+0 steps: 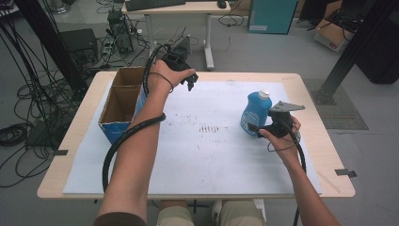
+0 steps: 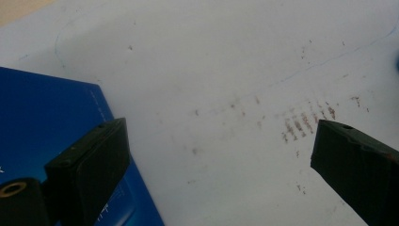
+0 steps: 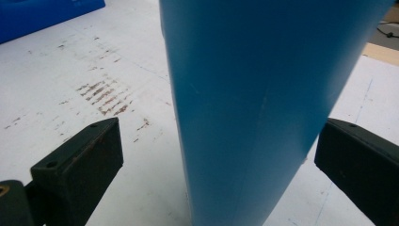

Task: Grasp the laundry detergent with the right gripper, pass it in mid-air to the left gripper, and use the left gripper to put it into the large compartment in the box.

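Between the jaws of the right gripper stands the blue bottle, upright on the white sheet, white cap on top. The right gripper view shows its blue side rising right in front, with one jaw to each side and a gap of white sheet showing between each jaw and the plastic. So the jaws are spread and bracket the bottle without gripping it; the reach looks finished, the squeeze not yet made.

Off to the far side of the sheet, the left gripper hangs above the surface with its jaws wide apart and nothing between them. Its own view looks down on the stained sheet, with the blue wall of the box just beside its near jaw. From above, that box sits directly beside and below the left gripper, open at the top, its two compartments bare cardboard as far as can be seen.

My reading: the work is at an early stage. Nothing is in the box, the bottle rests well apart from it, and gripping, lifting and carrying it across all remain to be done, if the box is indeed where it goes.
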Motion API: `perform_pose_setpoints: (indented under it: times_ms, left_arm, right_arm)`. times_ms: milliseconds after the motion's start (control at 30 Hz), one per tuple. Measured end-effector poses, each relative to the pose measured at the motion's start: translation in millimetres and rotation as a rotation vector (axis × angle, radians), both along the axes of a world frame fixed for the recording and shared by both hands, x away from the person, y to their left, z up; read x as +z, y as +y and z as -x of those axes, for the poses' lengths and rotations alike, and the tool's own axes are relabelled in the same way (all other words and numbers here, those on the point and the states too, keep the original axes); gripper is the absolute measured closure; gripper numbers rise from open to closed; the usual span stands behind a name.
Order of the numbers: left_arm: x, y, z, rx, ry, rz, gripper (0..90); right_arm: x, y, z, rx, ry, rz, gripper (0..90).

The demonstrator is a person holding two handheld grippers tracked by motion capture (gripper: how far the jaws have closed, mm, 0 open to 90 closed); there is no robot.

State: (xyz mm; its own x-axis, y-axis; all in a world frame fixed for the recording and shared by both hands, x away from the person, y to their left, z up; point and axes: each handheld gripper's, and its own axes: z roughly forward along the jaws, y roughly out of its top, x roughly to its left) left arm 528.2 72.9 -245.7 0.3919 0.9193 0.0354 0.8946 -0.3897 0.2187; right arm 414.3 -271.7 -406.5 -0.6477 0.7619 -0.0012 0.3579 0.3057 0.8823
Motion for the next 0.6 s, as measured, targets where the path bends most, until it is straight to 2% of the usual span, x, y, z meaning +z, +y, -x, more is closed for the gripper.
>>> perform_pose_setpoints:
  times_ms: [600]
  left_arm:
    - [1.3, -1.6, 0.6, -0.006, -0.004, 0.002, 5.6]
  right_arm:
    - [-6.7, 3.6, -3.5, -0.023, -0.027, -0.027, 1.1]
